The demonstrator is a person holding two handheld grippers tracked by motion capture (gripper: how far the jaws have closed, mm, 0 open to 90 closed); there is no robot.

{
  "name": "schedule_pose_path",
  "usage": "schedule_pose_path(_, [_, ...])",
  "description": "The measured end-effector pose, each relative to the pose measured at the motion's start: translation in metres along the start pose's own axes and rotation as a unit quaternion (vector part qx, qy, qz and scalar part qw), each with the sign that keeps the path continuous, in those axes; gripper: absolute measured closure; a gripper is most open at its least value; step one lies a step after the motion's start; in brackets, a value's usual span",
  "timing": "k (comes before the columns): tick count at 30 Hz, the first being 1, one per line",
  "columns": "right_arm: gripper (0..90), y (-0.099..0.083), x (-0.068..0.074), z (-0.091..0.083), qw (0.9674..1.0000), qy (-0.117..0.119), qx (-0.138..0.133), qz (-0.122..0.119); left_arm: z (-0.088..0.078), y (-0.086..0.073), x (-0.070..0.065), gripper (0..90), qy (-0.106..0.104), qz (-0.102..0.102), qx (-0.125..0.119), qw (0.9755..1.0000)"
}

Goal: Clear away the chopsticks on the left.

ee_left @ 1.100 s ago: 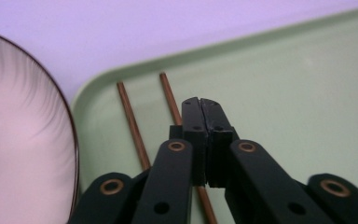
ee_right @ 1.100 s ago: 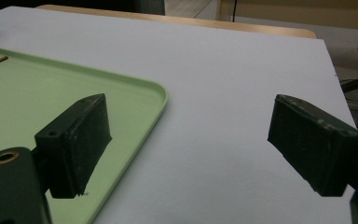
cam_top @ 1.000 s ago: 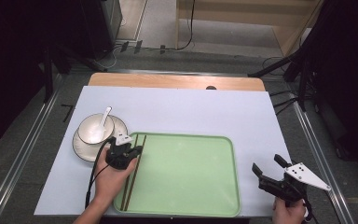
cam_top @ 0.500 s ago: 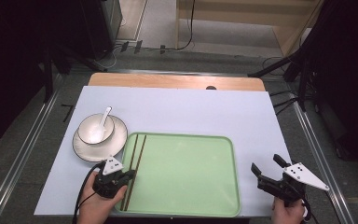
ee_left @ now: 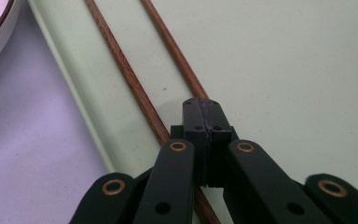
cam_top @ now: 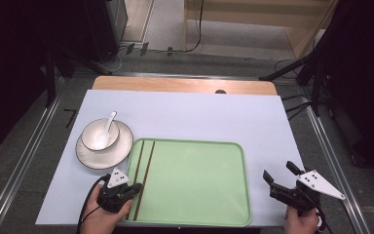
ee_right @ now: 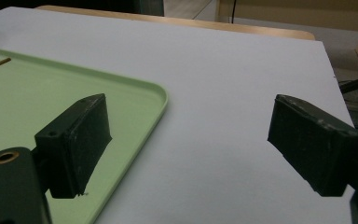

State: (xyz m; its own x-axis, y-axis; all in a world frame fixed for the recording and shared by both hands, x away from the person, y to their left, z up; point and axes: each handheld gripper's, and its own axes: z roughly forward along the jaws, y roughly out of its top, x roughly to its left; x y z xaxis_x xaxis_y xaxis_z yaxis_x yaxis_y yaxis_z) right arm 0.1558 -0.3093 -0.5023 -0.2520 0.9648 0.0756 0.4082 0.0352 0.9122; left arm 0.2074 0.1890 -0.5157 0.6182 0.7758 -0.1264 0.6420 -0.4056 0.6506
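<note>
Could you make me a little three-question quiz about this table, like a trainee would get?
1. True or false: the chopsticks lie inside the green tray.
2. What rests in the bowl?
3. Which tongs stand open: A) left tongs B) right tongs?

Key: 1 true. 2 a white spoon; the bowl sits on a plate. 3 B; the left ones are closed, over the chopsticks.

Two wooden chopsticks (cam_top: 143, 170) on one green tray (cam_top: 199, 195), one white bowl (cam_top: 99, 135) with one white spoon (cam_top: 109, 122) on one plate (cam_top: 92, 158), and two grippers, left (cam_top: 135, 191) and right (cam_top: 278, 176).
</note>
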Motion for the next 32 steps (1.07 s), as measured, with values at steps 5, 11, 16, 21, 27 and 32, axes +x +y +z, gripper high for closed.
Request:
schedule_pose_path(5, [13.0,0.000,0.000,0.000,1.0000,-0.001,0.000,0.000,-0.011,0.000,0.015,67.8,-0.054,-0.007,-0.068,0.9961])
schedule_pose_path(11, [13.0,0.000,-0.001,0.000,1.0000,-0.002,0.001,-0.001,-0.031,-0.003,0.043,28.2,-0.041,0.000,-0.157,0.9868])
schedule_pose_path(16, [13.0,0.000,-0.001,0.000,1.0000,-0.002,0.001,0.000,-0.055,-0.008,0.066,2.0,-0.054,-0.006,-0.206,0.9771])
schedule_pose_path(21, [13.0,-0.001,-0.001,-0.001,1.0000,-0.003,0.001,0.001,-0.071,-0.016,0.086,0.0,-0.035,-0.006,-0.231,0.9723])
schedule_pose_path(27, [13.0,-0.001,-0.001,0.000,1.0000,-0.004,0.001,-0.001,-0.078,-0.025,0.105,0.0,-0.014,-0.015,-0.241,0.9702])
schedule_pose_path(32, [13.0,-0.001,-0.001,0.001,1.0000,-0.004,0.001,-0.002,-0.082,-0.029,0.115,0.0,-0.010,-0.023,-0.245,0.9691])
